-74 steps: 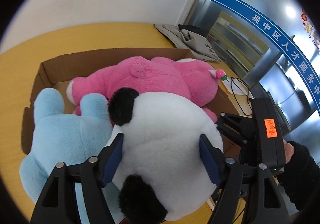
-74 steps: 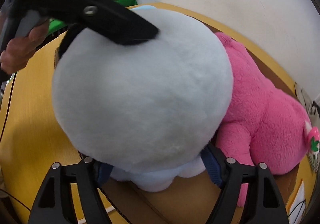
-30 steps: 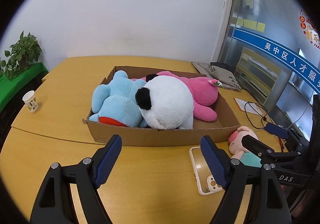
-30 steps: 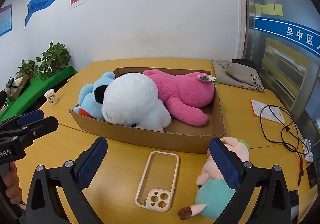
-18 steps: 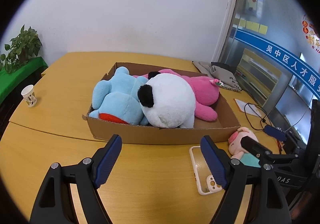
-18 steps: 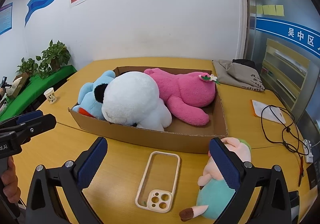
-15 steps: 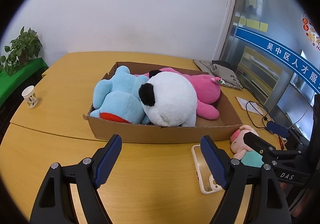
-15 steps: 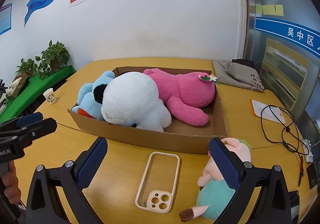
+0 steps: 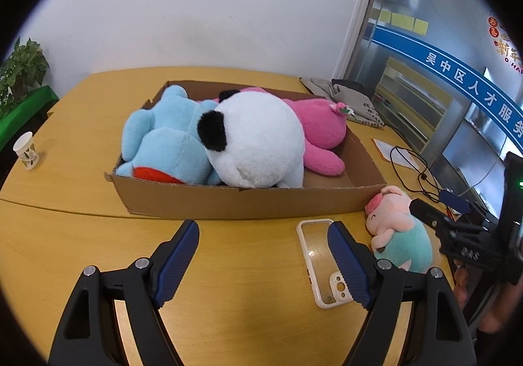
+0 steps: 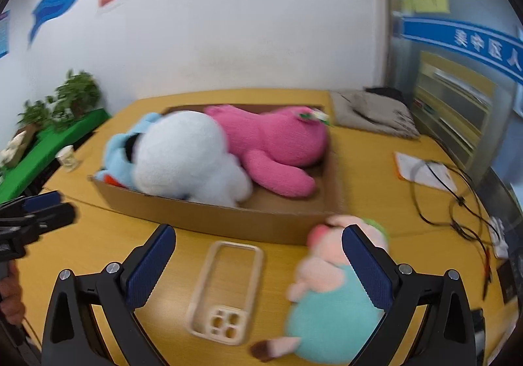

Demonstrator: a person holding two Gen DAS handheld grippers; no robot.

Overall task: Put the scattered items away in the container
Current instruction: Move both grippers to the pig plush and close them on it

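Three large plush toys already lie in the cardboard box: a blue plush at its left end, a white panda plush in the middle and a pink plush toward the right. Two items are still out on the bench, just in front of the box: a clear phone case lying flat and a small pig plush in a teal outfit beside it. By this reading the task is mostly done, with these two left.

The left gripper hangs above bare bench with its jaws spread wide and nothing between them. The right gripper also stands wide open and empty; the phone case lies below the gap between its jaws and the pig plush sits against the right-hand one.

Compared with a second ago, the right wrist view is motion-blurred and the pig plush has shifted leftward in it, so that hand is swinging toward the toy. In the left view the box sits nearer and larger.
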